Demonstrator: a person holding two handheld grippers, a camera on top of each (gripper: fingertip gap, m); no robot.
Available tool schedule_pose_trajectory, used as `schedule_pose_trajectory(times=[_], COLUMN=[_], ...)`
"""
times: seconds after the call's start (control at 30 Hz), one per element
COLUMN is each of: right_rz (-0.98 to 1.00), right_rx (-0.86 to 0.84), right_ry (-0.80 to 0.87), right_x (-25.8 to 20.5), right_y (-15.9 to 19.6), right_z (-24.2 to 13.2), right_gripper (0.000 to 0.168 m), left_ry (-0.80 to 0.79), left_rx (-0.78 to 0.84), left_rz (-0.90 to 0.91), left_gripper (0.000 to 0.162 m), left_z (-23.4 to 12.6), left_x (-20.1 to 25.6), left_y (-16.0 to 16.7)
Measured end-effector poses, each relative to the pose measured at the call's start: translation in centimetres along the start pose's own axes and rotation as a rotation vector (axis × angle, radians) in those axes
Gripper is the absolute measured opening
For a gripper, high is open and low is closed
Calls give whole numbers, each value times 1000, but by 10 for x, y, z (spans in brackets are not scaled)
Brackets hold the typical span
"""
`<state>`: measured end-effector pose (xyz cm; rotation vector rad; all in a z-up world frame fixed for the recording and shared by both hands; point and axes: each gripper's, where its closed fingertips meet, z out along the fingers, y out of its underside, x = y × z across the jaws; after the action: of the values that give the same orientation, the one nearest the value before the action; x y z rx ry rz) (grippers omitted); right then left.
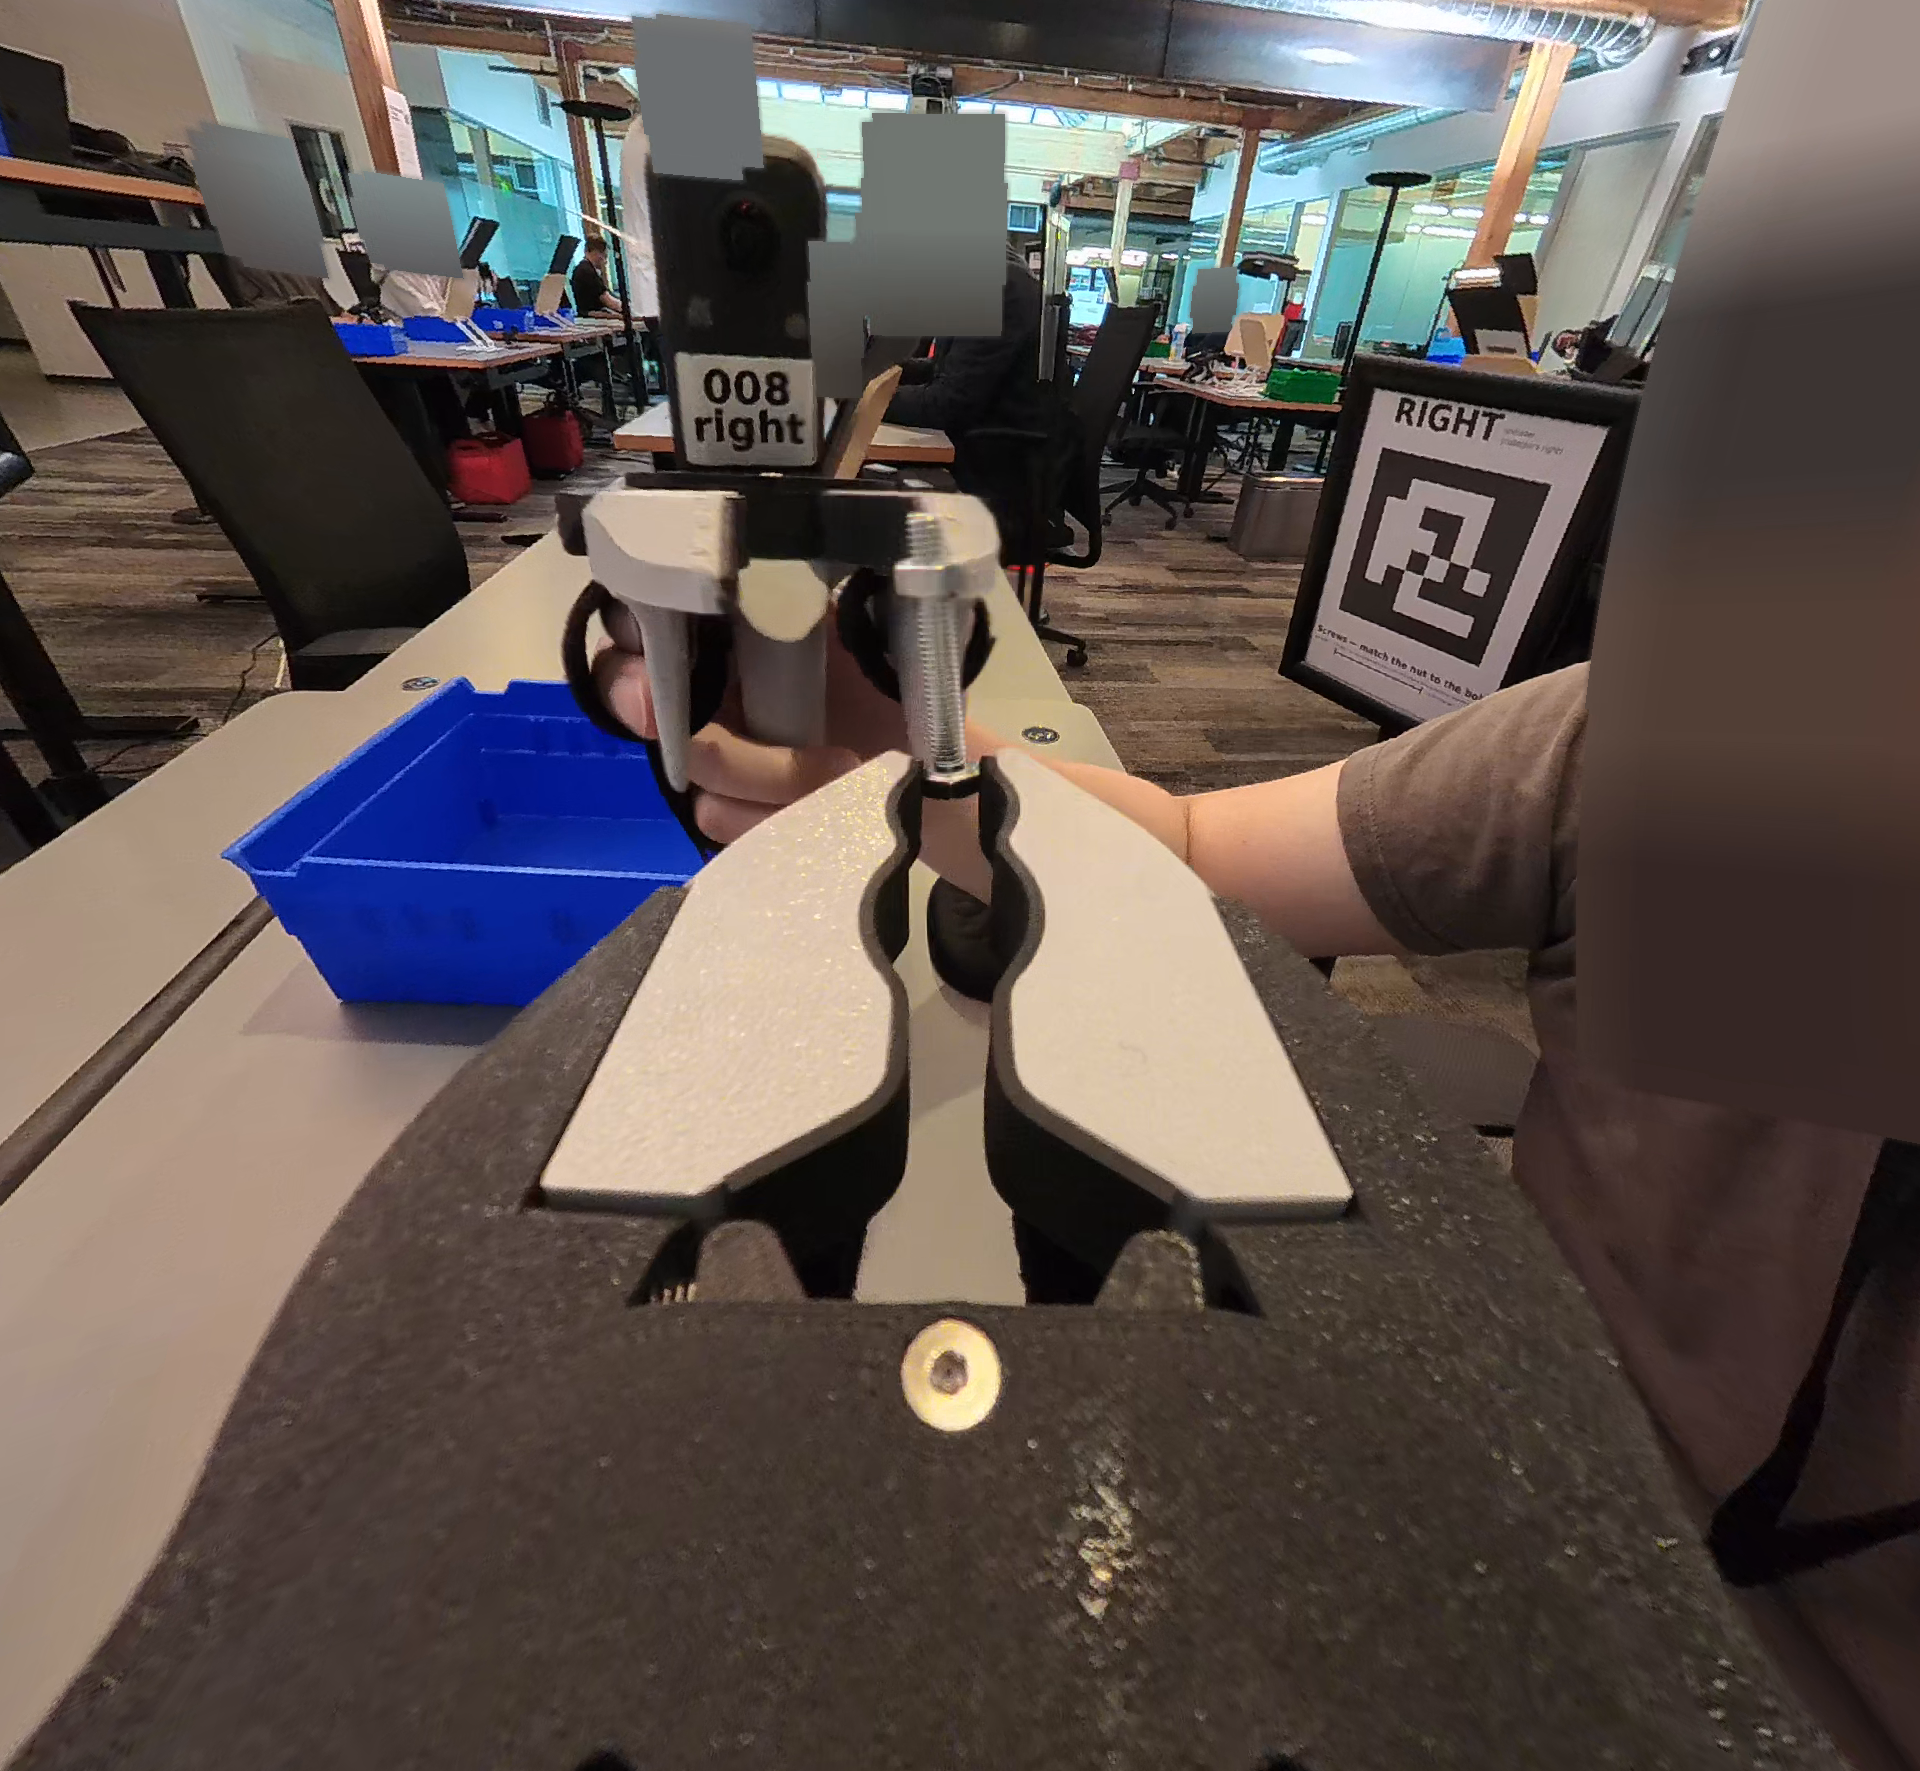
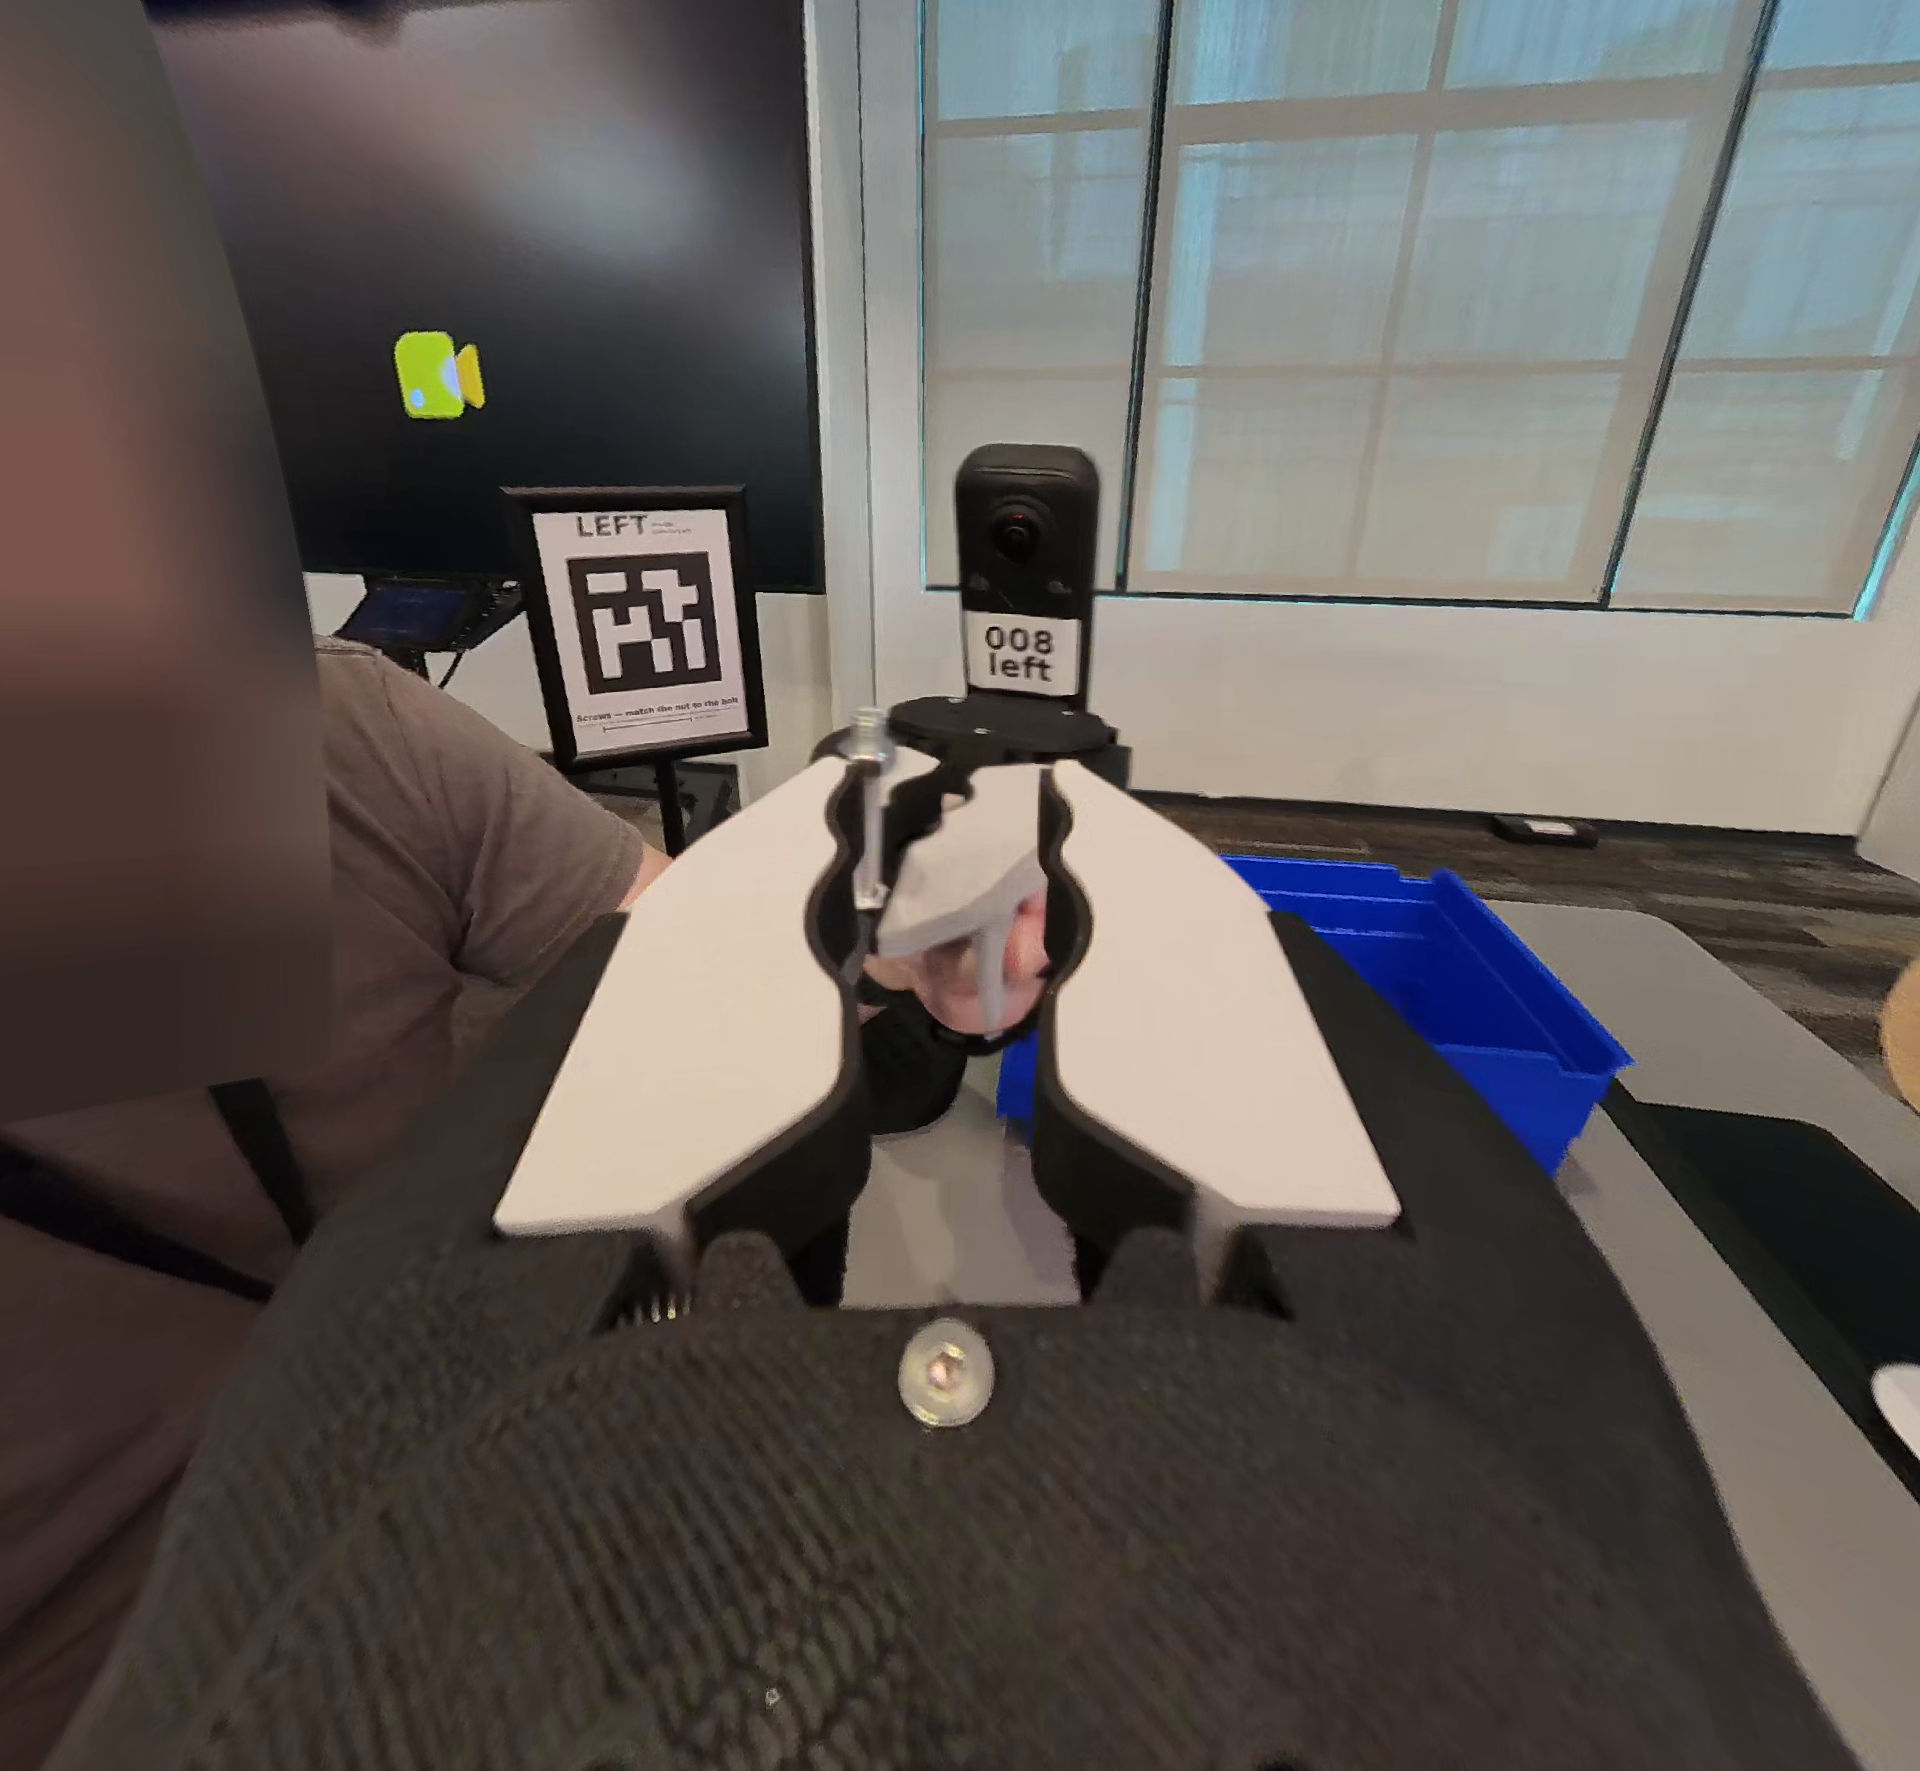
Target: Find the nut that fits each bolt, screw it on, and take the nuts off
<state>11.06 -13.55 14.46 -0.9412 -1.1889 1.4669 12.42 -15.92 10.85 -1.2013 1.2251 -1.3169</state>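
Observation:
A silver bolt [image 1: 935,651] stands upright in the air between my two grippers. My left gripper [image 1: 948,786] is shut on a small dark nut [image 1: 948,783] at the bolt's lower threaded end. The bolt head [image 1: 940,568] is up by one finger of my right gripper [image 1: 805,568], which faces the left camera. In the right wrist view my right gripper [image 2: 945,771] stands open, its fingers wide apart. There the bolt [image 2: 868,828] runs along the inner edge of its left finger [image 2: 727,942]; whether they touch is unclear. The left gripper [image 2: 894,890] reaches in between the right fingers.
A blue plastic bin [image 1: 478,817] sits on the grey table [image 1: 156,1098] to the left, and shows at the right in the right wrist view [image 2: 1455,973]. Framed marker signs [image 1: 1444,537] [image 2: 644,625] stand beyond. A black chair [image 1: 281,474] stands behind the table. A person's arm [image 1: 1247,848] reaches in. There is about 4 cm between the tips of the two grippers.

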Motion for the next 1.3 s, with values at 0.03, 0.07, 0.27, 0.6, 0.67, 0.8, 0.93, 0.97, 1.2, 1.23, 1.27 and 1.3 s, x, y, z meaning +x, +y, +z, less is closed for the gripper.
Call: schedule_pose_trajectory(times=[0.03, 0.07, 0.27, 0.6, 0.67, 0.8, 0.93, 0.97, 1.2, 1.23, 1.27, 1.3], right_rz=[11, 26, 34, -14, 0, -13, -47, -45, -1, -15, -33, -49], right_rx=[13, 31, 42, 1, 26, 28, -10, -10, 67, 57, 40, 20], right_ry=[13, 22, -25, 43, 38, -5, 13, 16, -11, -14, -12, -8], right_x=[4, 8, -5, 2, 2, -11, -13, -11, -10, -14, -17, -19], right_y=[-2, -5, -8, -7, -12, -14, -8, -7, -19, -19, -17, -14], right_z=[-4, -8, -1, -5, -7, 1, 8, 6, -3, 1, 4, 8], right_gripper=[32, 32, 33, 32, 32, 33, 33, 33, 32, 32, 32, 32], left_ry=[7, 12, -4, -6, -8, -13, 2, 13, -5, -5, 0, 8], left_rx=[5, 9, -4, 5, 15, 4, 3, 10, 21, 21, 21, 19], left_rz=[-2, -4, -9, 14, 8, 16, 18, 19, 5, 3, 0, -4], left_gripper=[10, 10, 10, 10, 10, 10, 10, 10, 10, 10, 10, 10], left_z=[-1, -2, 0, -3, -5, -2, 1, 0, -5, -4, -3, -2], left_x=[1, 2, -2, 1, 1, 2, 5, 7, 4, 4, 4, 5], left_y=[-1, -2, 1, -4, -7, -4, -3, -5, -10, -9, -8, -7])
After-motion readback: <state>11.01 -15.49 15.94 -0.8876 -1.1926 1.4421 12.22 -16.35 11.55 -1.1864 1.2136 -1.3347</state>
